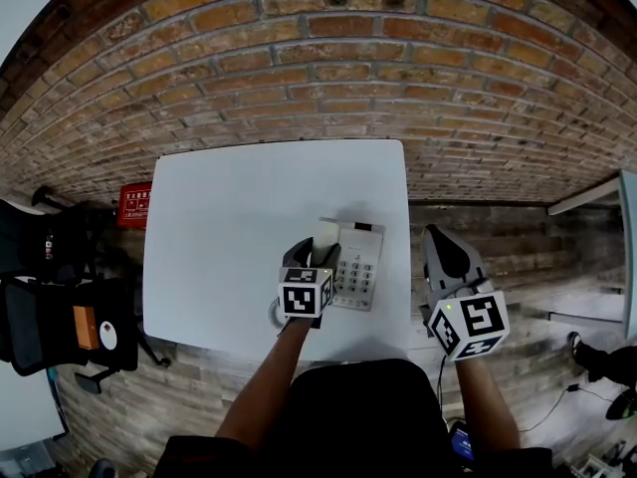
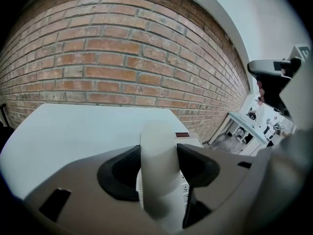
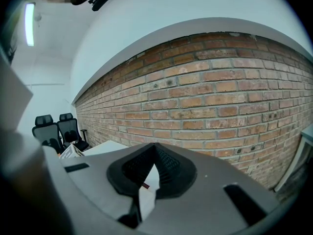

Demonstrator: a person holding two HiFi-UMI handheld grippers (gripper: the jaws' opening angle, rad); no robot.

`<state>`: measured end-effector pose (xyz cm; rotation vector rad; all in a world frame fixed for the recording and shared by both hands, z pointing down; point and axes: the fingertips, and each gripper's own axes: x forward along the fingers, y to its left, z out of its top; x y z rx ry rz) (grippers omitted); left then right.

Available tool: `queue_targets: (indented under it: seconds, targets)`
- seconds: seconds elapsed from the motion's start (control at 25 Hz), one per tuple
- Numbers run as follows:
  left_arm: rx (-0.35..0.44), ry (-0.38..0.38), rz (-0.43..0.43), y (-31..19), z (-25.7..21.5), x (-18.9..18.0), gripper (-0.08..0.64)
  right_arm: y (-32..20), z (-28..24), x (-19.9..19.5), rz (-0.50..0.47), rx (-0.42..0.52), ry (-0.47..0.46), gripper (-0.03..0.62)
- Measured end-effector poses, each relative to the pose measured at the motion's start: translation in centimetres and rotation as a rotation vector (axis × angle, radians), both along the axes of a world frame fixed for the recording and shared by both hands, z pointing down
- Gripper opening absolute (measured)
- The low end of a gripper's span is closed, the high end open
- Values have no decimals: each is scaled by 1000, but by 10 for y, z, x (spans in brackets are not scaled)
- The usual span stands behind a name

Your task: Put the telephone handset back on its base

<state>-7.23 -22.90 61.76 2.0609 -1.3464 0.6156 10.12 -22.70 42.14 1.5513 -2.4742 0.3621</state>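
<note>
The white telephone base (image 1: 355, 264), with a keypad, lies near the front right of the white table (image 1: 229, 237). My left gripper (image 1: 313, 256) is shut on the white handset (image 1: 324, 235), held over the base's left side. In the left gripper view the handset (image 2: 159, 165) stands between the two black pads, with the base (image 2: 190, 137) just behind it. My right gripper (image 1: 444, 244) hangs beyond the table's right edge, apart from the phone. In the right gripper view its jaws (image 3: 155, 153) meet at the tips with nothing between them.
A coil of cord (image 1: 275, 314) lies on the table by my left gripper. The brick wall (image 1: 318, 78) runs behind the table. A red box (image 1: 136, 204) and black office chairs (image 1: 60, 312) stand to the left. Another white table (image 1: 625, 257) is at the far right.
</note>
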Motion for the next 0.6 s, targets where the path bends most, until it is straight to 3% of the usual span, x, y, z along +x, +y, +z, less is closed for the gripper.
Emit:
queue_targets:
  seconds: [0.6]
  targets:
    - [-34, -27, -29, -4, 15, -1, 241, -1, 5, 5, 11, -13, -6, 11]
